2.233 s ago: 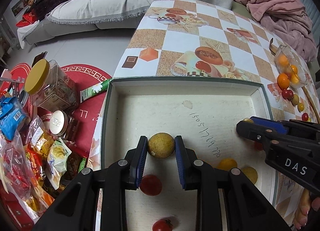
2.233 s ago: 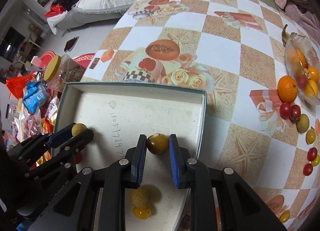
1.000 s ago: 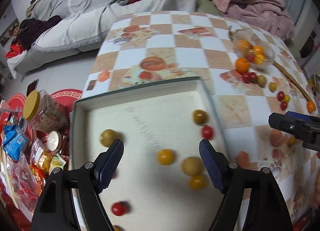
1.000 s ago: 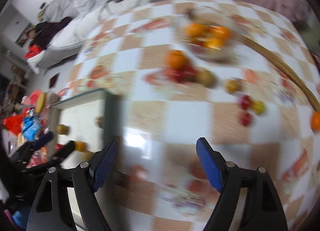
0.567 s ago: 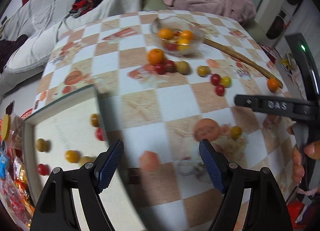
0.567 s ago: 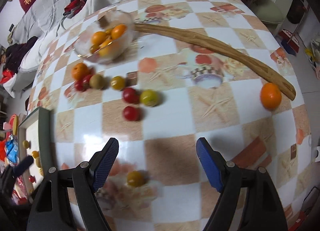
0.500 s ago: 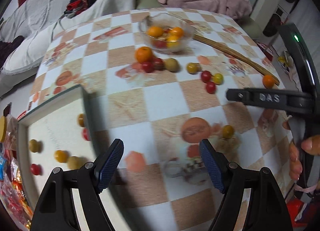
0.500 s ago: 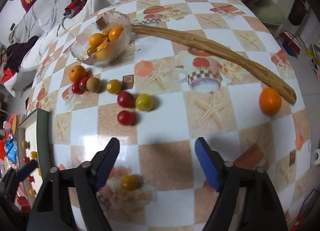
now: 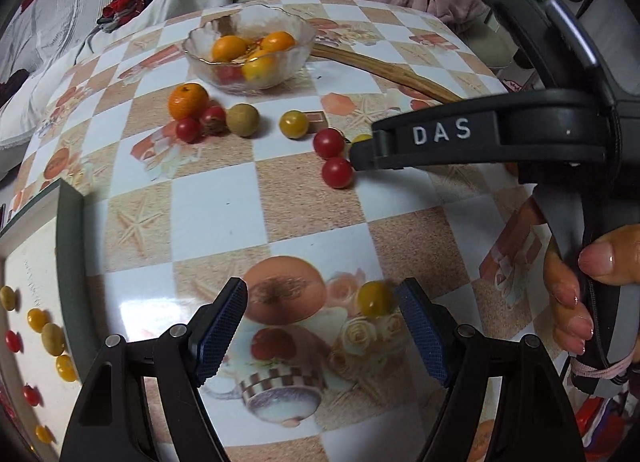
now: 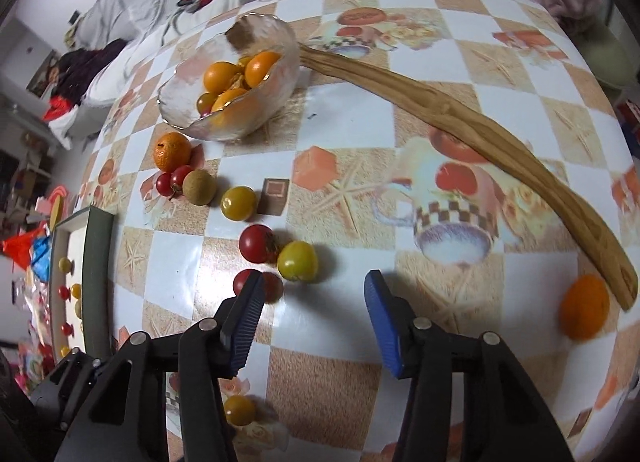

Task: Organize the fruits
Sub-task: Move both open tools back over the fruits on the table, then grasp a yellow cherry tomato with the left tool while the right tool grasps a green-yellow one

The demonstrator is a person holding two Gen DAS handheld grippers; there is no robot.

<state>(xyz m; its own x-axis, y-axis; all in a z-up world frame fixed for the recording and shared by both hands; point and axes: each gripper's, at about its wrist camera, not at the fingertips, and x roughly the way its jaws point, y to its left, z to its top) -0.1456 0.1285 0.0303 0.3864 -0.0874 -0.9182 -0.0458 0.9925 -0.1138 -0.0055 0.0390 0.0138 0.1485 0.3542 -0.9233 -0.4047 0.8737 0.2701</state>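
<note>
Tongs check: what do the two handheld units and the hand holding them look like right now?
Both tongs, left and right, are black plastic with ribbed blue pads and silver rivets. The right unit's body carries white "DAS" lettering and a green light. The hand is bare, with glossy pink nails.

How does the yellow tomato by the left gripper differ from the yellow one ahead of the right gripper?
The yellow tomato by the left gripper lies alone on the printed picture, close to that gripper's right finger. The yellow tomato ahead of the right gripper touches a red tomato and lies beyond the fingertips. Both are small, round, on the tablecloth and ungripped; both the left gripper and the right gripper are open.
</note>
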